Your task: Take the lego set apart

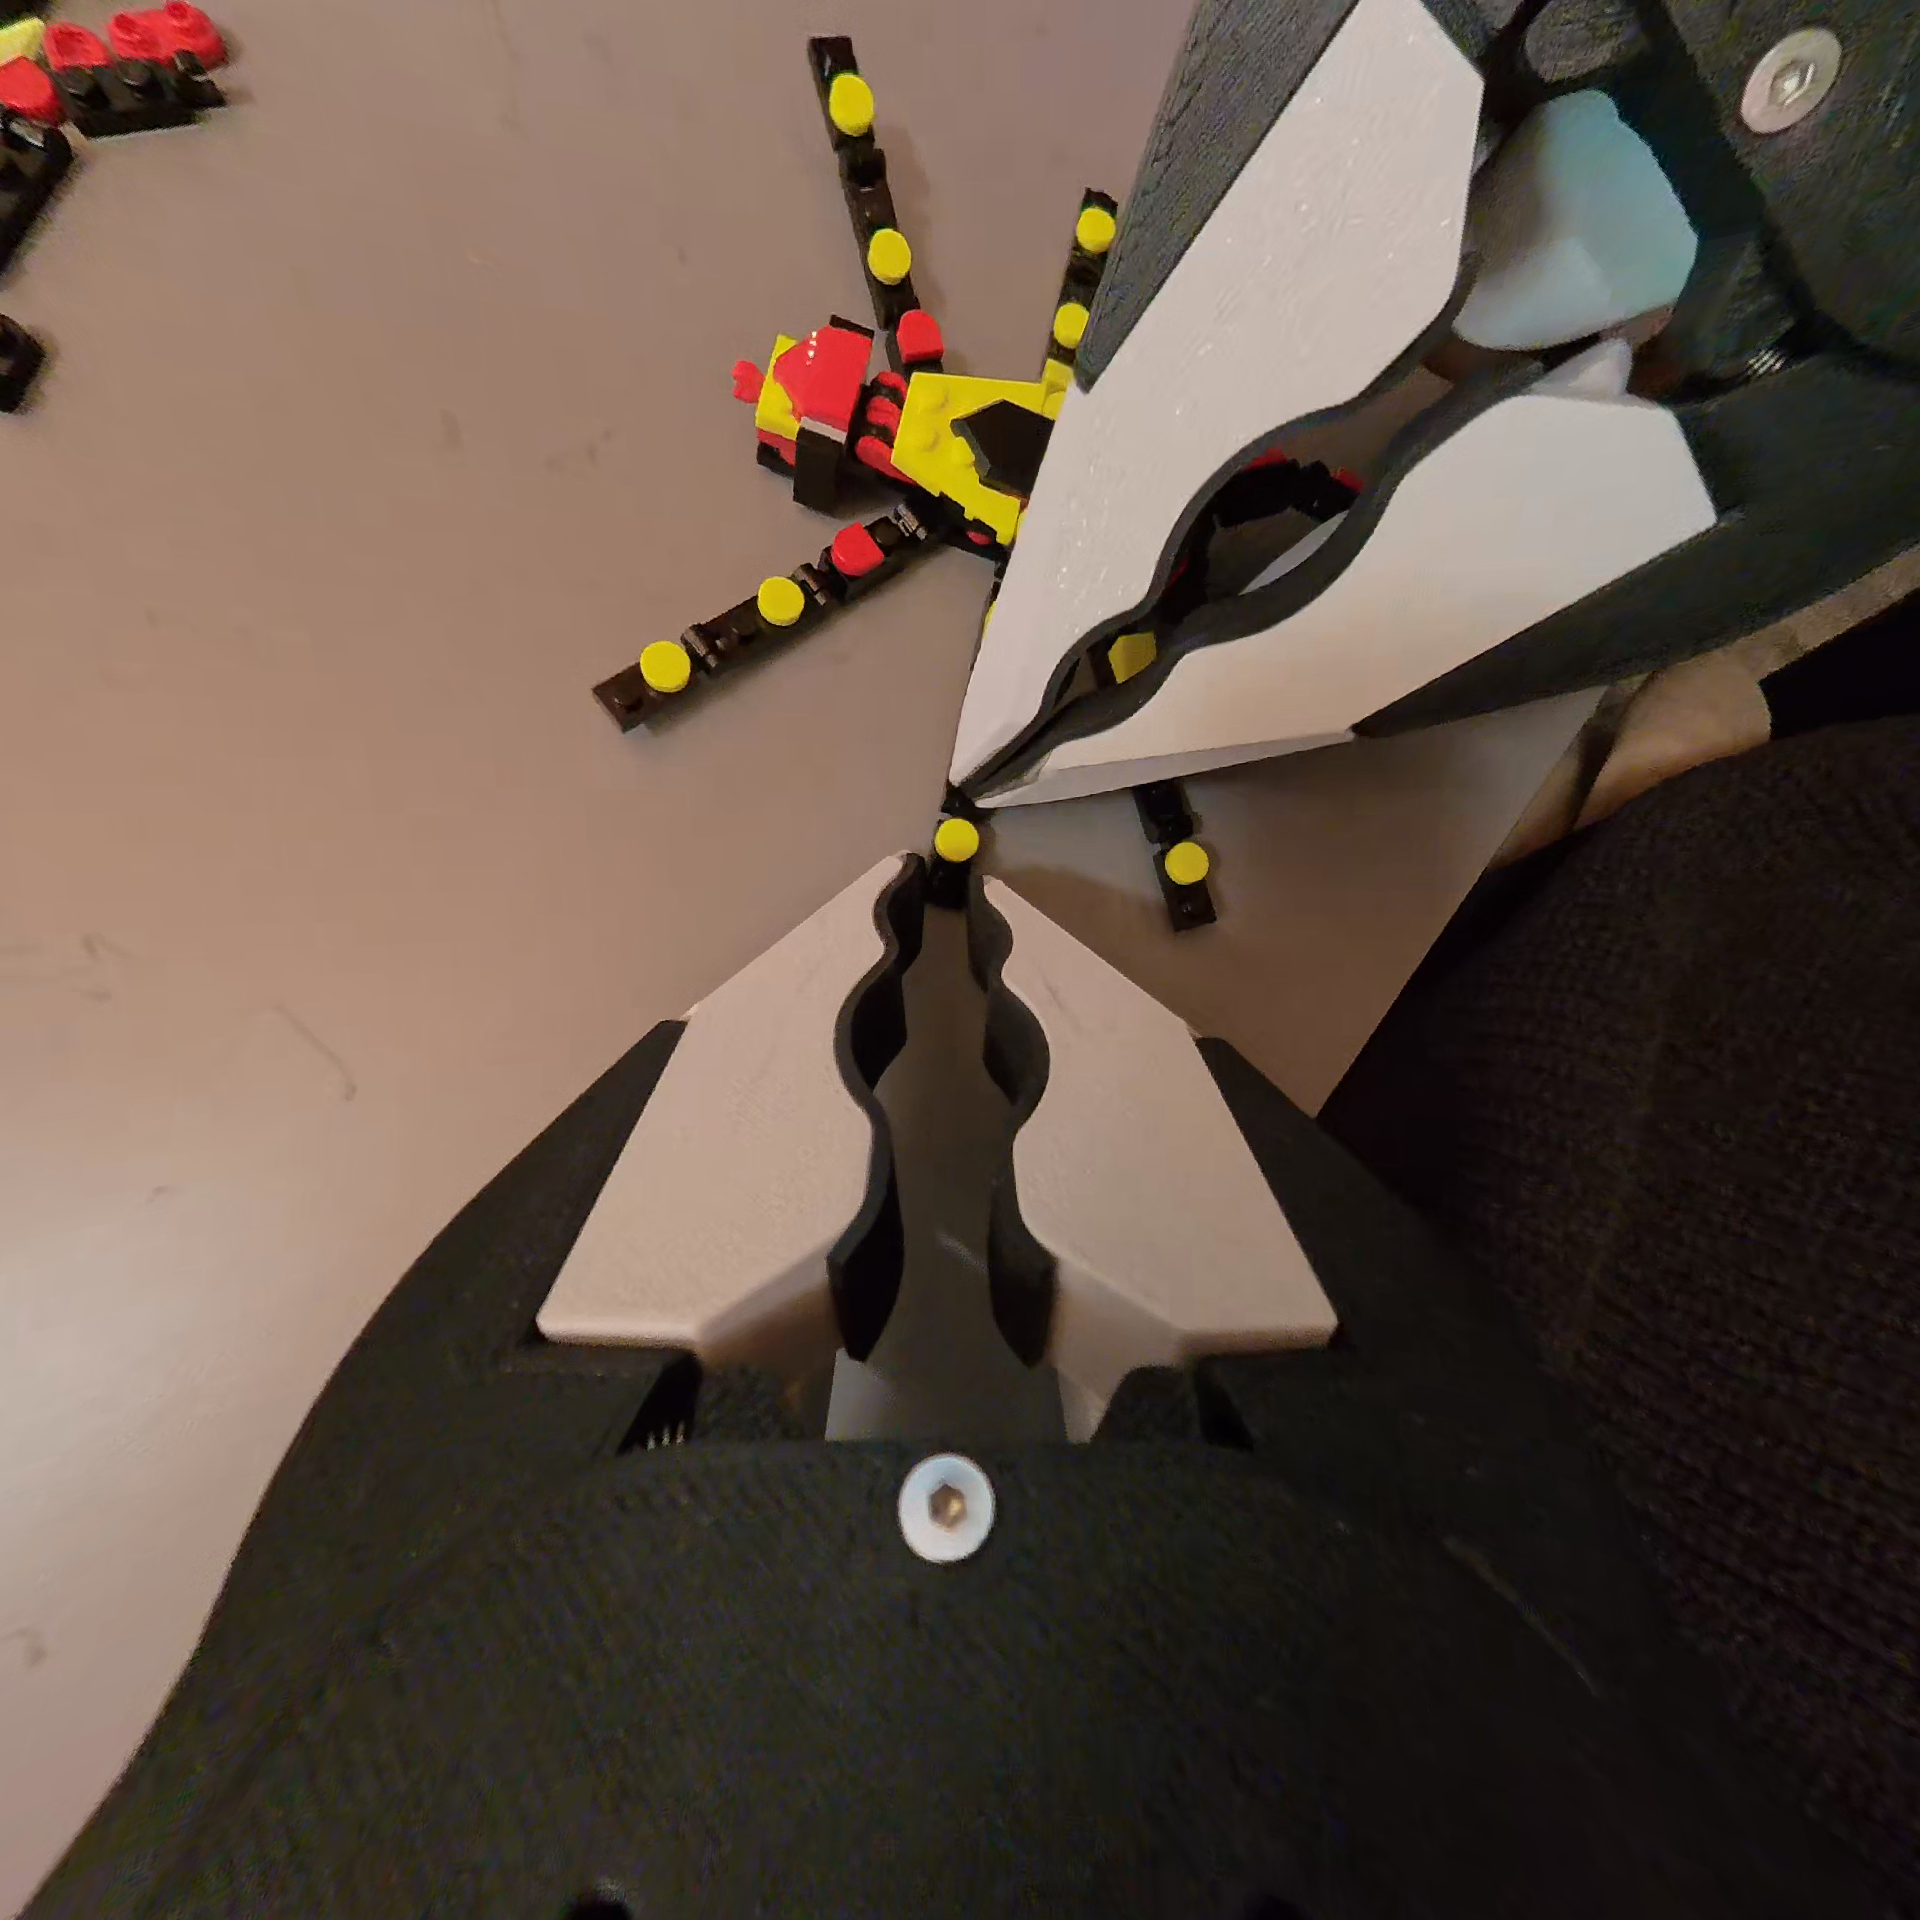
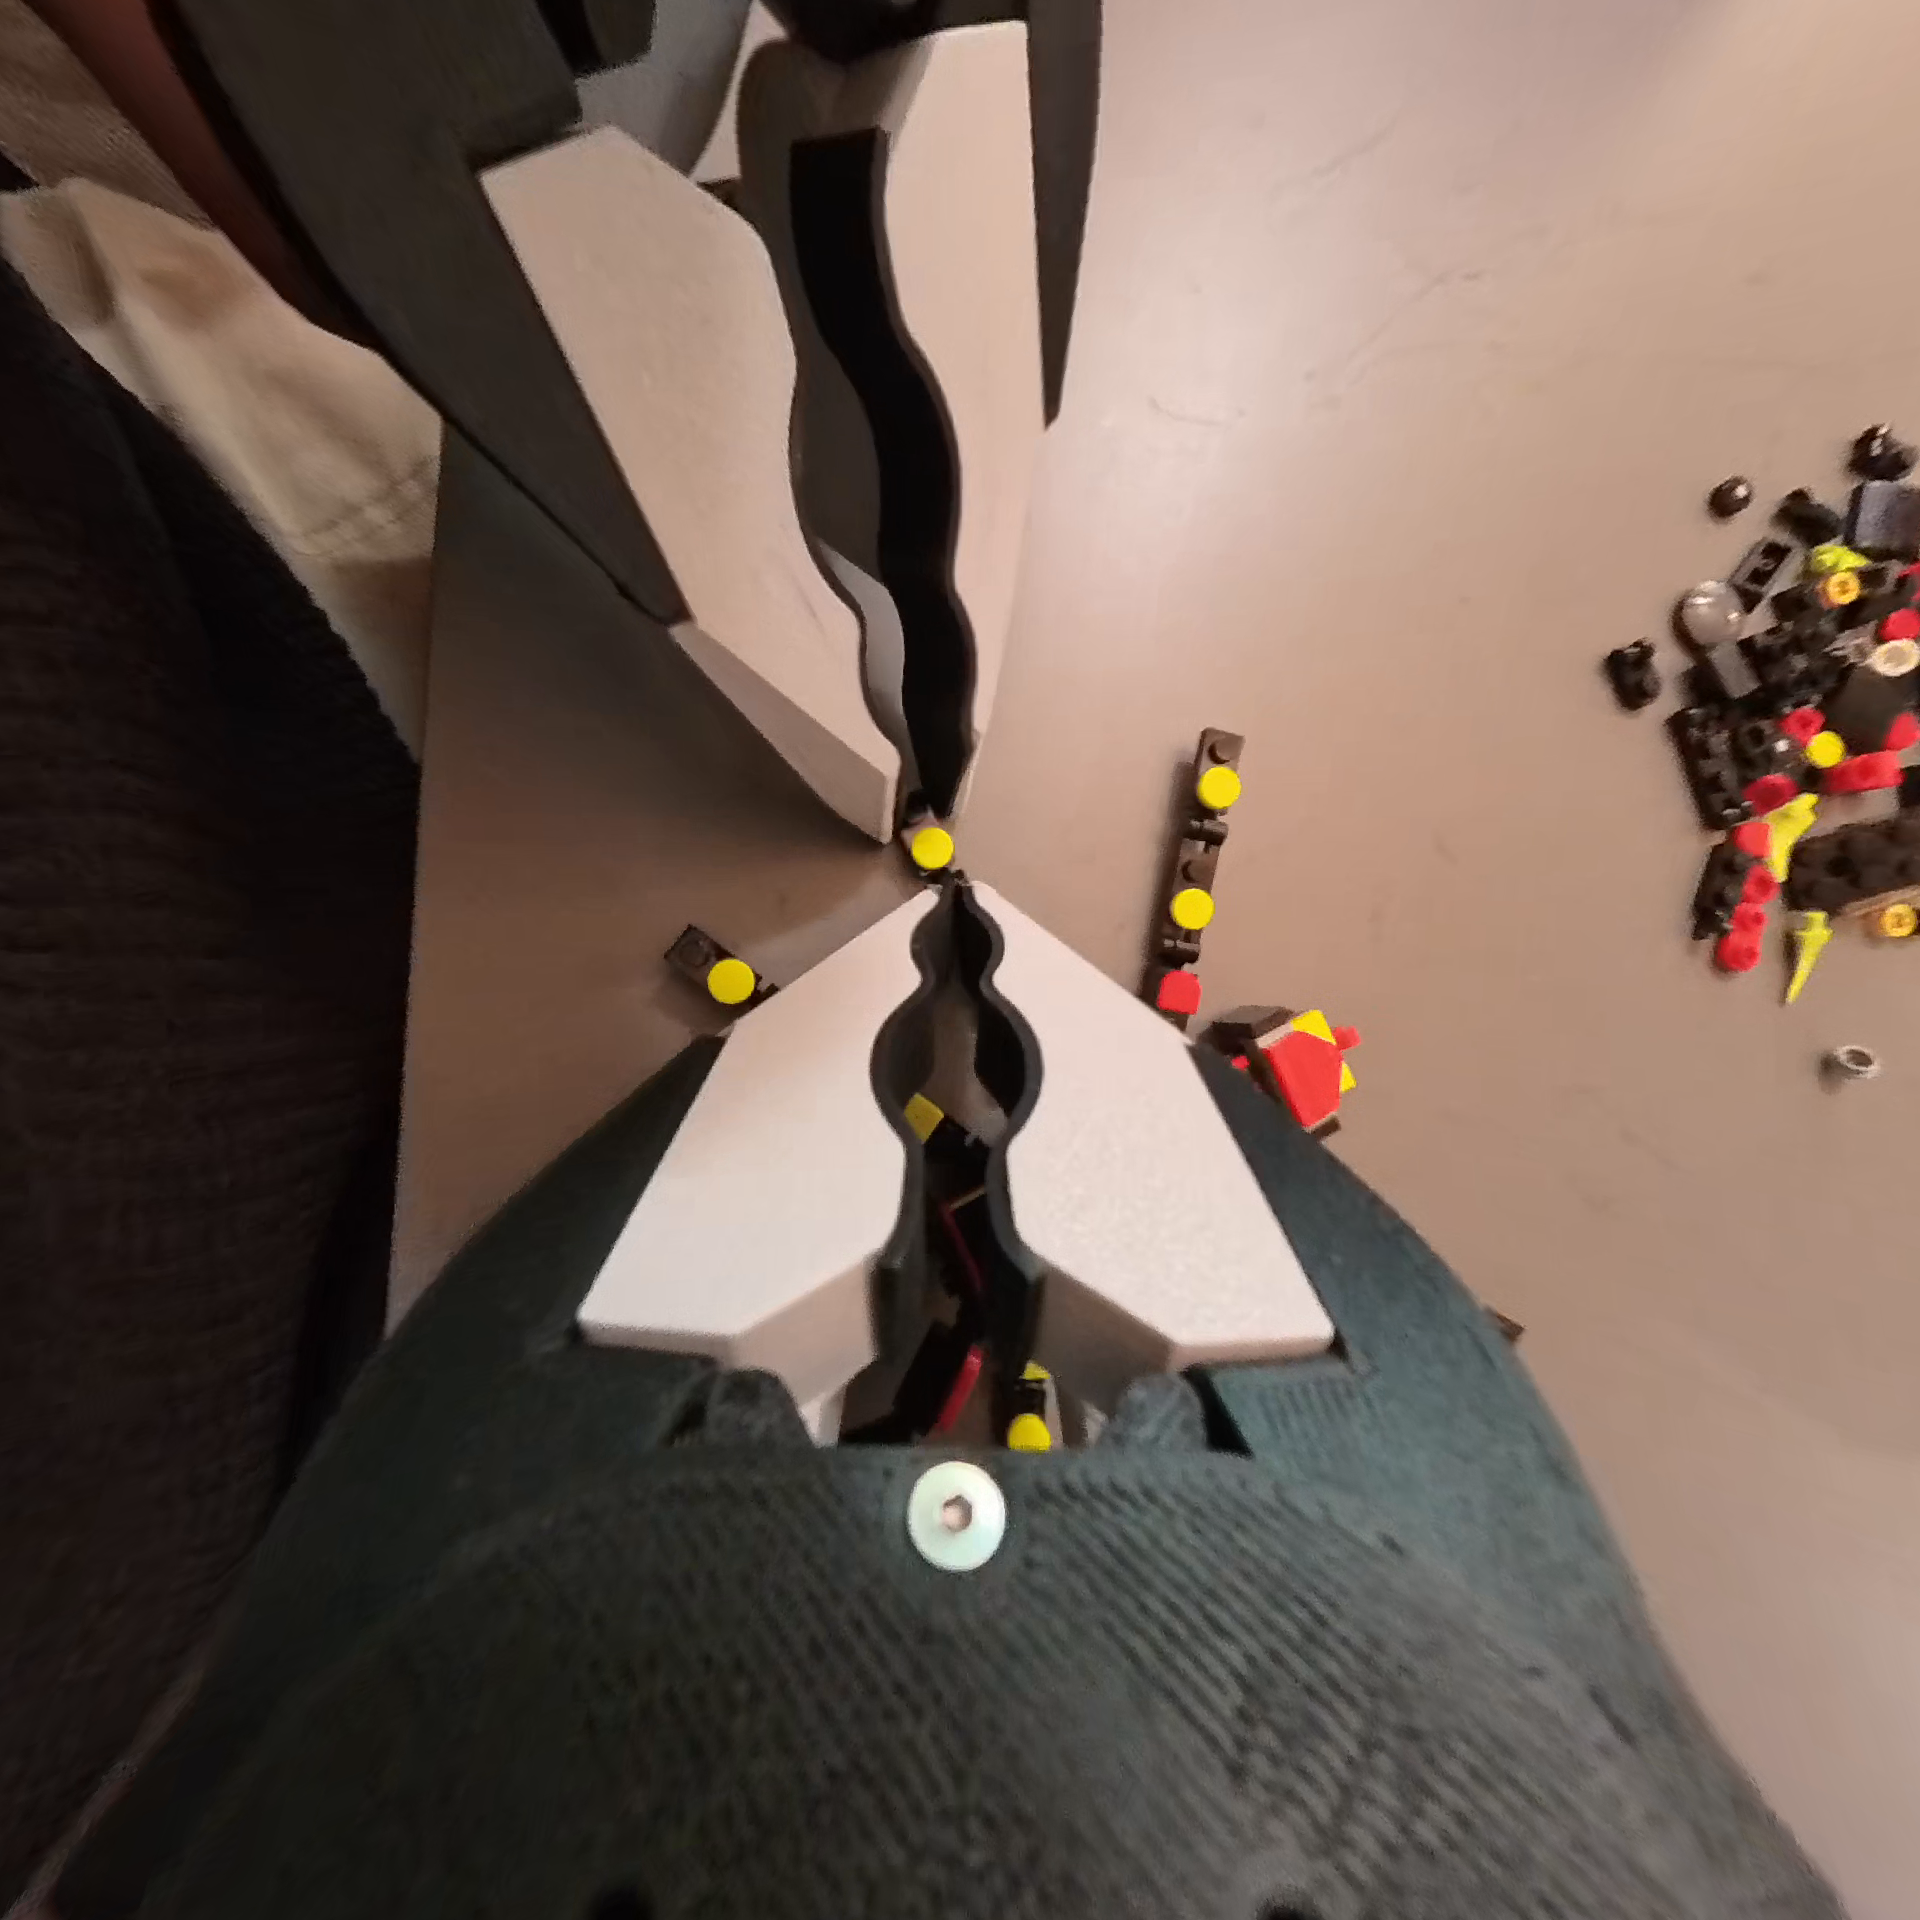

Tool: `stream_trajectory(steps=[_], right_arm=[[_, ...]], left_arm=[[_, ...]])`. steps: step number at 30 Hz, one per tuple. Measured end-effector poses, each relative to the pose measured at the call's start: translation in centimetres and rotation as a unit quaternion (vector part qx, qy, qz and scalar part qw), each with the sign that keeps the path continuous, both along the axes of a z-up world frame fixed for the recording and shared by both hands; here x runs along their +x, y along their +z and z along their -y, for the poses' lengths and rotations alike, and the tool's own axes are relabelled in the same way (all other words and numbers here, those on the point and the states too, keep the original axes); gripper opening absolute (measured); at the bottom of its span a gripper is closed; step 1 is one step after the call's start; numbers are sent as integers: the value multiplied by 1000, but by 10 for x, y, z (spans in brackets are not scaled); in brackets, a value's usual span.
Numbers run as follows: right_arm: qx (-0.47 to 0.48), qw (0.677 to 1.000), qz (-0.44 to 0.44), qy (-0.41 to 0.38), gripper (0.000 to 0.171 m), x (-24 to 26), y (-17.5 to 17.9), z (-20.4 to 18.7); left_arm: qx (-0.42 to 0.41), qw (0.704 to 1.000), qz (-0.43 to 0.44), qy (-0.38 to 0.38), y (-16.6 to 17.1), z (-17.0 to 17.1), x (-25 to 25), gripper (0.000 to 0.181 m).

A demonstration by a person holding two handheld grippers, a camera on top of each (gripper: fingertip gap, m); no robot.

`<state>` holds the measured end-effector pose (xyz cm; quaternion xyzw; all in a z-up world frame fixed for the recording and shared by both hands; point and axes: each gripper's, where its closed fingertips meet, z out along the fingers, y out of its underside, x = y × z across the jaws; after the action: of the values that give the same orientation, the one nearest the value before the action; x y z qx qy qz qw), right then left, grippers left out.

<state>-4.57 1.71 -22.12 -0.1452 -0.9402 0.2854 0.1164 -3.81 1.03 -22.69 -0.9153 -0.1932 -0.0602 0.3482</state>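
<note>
At the table's near edge, the left gripper (image 1: 948, 883) pinches the outer end of a black leg strip (image 1: 954, 844) with a yellow stud, while the right gripper (image 2: 951, 902) clamps the same strip's inner end toward the lego spider body (image 1: 940, 431). A clean separation probably needs opposing, steady pulls along the strip, not twisting.

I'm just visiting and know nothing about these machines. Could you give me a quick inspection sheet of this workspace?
Surface: grey table, scuffed.
Job's things: lego spider model, legs spread; one black leg with a yellow stud is pinched from both ends.
Clutter: pile of loose bricks; red and black pieces.
Grippers: left gripper and right gripper both shut on that leg.
Cables: nothing seen.
Surroundings: dark fabric at the table edge.
</note>
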Motion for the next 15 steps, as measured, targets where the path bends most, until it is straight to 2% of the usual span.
stream_trajectory(steps=[6, 11, 15], right_arm=[[-5, 1000, 10, 3, 0, 0, 0, 1], [15, 999, -21, 24, 0, -3, 0, 0], [-6, 1000, -2, -19, 0, -8, 1, -5]], left_arm=[[4, 1000, 4, 1, 0, 1, 0, 6], [14, 1000, 17, -3, 1, 0, 2, 7], [24, 999, 40, -19, 0, -8, 16, 2]])
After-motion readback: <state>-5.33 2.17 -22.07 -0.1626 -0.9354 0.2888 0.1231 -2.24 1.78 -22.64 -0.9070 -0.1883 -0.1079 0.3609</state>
